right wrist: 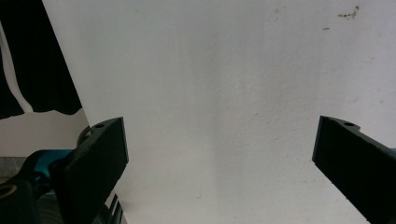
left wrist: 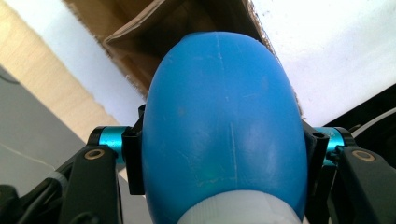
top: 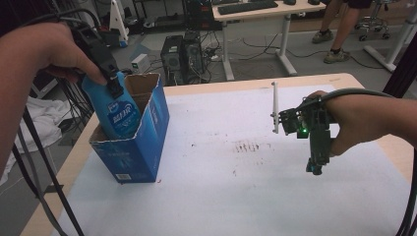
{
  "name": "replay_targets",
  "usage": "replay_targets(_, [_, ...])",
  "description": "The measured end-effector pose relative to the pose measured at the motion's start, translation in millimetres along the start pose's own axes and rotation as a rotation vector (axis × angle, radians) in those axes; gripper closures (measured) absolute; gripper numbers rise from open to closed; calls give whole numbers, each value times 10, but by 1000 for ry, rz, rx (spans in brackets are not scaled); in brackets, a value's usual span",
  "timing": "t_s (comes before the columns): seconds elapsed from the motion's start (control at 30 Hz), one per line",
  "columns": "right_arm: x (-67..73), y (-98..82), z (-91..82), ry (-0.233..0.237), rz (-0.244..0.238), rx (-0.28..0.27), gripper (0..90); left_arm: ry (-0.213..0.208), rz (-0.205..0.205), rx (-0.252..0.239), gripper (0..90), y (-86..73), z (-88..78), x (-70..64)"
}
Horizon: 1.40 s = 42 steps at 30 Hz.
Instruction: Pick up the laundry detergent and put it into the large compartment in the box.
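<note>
The left gripper point(top: 114, 83) clamps a blue bottle point(top: 114, 110), partly inside the blue box point(top: 142, 147). The bottle could snag the box's torn rim and tip it. The right gripper point(top: 314, 167), jaws apart, hovers well right of the box.

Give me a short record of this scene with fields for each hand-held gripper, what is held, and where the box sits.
left hand-held gripper: shut on the blue bottle, jaws clamping its sides
blue bottle: partly inside the open blue box, white cap end toward the gripper
blue box: upright on the white table, near its left edge
right hand-held gripper: open, nothing between its jaws, above the bare white table
</note>
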State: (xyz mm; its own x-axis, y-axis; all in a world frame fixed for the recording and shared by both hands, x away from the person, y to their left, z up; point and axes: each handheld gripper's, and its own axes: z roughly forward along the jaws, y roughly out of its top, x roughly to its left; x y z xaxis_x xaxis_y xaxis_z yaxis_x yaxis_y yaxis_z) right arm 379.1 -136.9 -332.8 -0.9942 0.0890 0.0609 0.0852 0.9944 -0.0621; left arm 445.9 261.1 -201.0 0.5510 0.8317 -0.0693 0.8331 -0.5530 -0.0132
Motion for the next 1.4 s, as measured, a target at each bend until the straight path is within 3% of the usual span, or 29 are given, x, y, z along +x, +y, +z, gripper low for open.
replay_targets(0.2, [6,1,-23,-1,0,-4,25,27,85,-3,379,24,145,-53])
replay_targets(0.3, [13,-1,-22,-2,2,-8,25,41,152,15,379,42,209,-71])
replay_targets(0.73, [39,-22,-38,-12,-8,-9,25,45,246,46,379,80,586,-100])
replay_targets(0.83, [44,-16,-37,-13,-5,-11,25,46,284,53,379,89,671,-101])
replay_targets(1.23, [26,-3,-25,-11,-10,-4,25,56,336,60,378,94,894,-67])
replay_targets(1.4, [29,12,-12,-8,3,-2,25,50,322,50,378,92,927,-50])
